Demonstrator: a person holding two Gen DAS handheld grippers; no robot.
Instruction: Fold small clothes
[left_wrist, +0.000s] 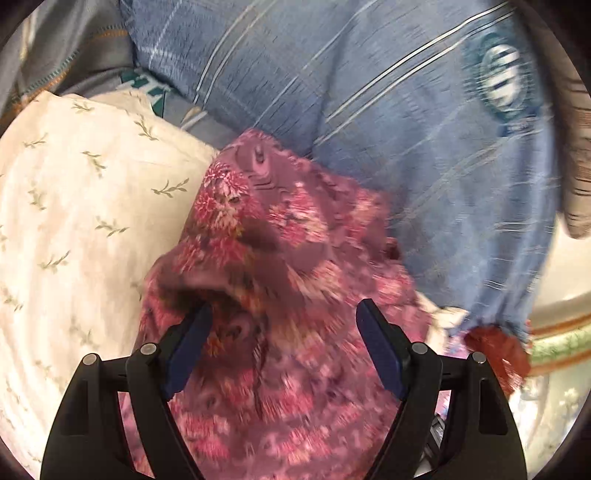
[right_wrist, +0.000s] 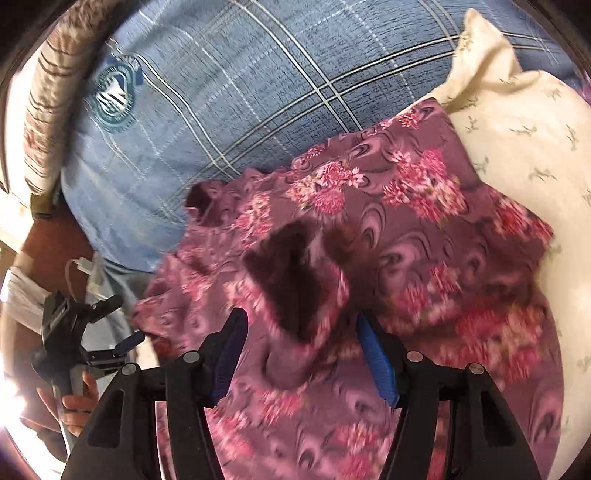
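Observation:
A purple garment with pink flowers (left_wrist: 280, 236) lies crumpled on the bedding, and it fills the middle of the right wrist view too (right_wrist: 406, 229). My left gripper (left_wrist: 284, 317) hovers over its near part, jaws wide apart; the cloth lies loose under and between the blue pads (left_wrist: 380, 354), and the left tip sits at the edge of a fold. My right gripper (right_wrist: 301, 317) straddles a raised dark fold (right_wrist: 291, 280) of the same garment, its pads apart and not pressing on it. The left gripper (right_wrist: 122, 323) also shows at the far left of the right wrist view, open, held by a hand (right_wrist: 77, 402).
A blue checked pillow with a round emblem (right_wrist: 229, 85) lies behind the garment. A cream pillow with small leaf sprigs (left_wrist: 74, 206) lies beside it. A beige striped cushion (right_wrist: 40, 122) is at the bed's edge. A white cable (right_wrist: 79, 266) lies near the hand.

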